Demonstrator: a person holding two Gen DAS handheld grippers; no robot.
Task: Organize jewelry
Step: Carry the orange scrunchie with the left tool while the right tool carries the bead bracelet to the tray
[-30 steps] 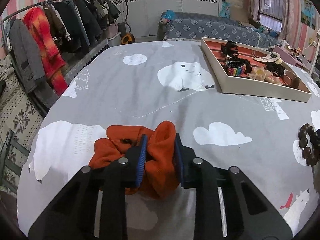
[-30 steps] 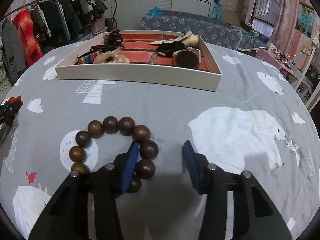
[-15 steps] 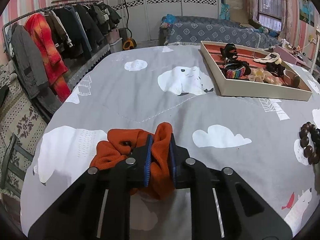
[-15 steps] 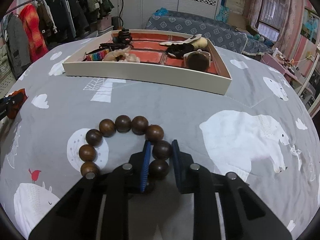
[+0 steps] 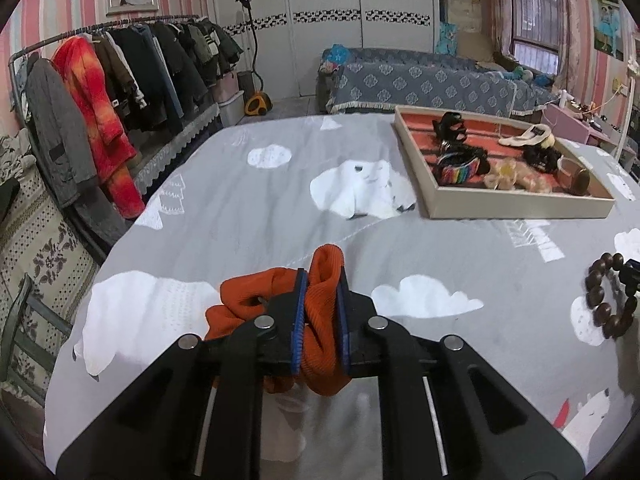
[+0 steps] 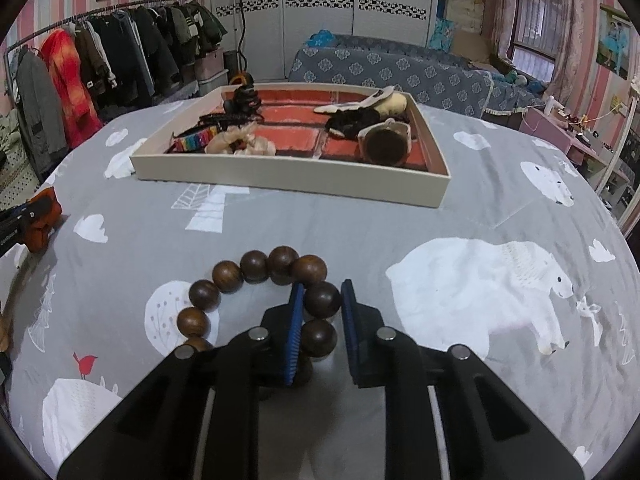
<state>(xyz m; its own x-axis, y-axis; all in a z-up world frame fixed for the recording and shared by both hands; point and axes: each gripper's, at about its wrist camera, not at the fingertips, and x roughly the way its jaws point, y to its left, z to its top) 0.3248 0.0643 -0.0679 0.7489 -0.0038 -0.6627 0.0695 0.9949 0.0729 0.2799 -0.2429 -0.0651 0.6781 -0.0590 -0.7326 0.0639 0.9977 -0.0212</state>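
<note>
Scrunchie [image 5: 320, 320] between left gripper [image 5: 320, 312] pads

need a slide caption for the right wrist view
Right gripper shut on a wooden bead bracelet on the bear-print bedspread, the jewelry tray beyond it.

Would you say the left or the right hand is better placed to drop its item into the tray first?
Right, probably. Its tongs grip the wooden bead bracelet with the tray straight ahead. The left tongs hold the orange scrunchie, but the tray sits off to their right.
</note>
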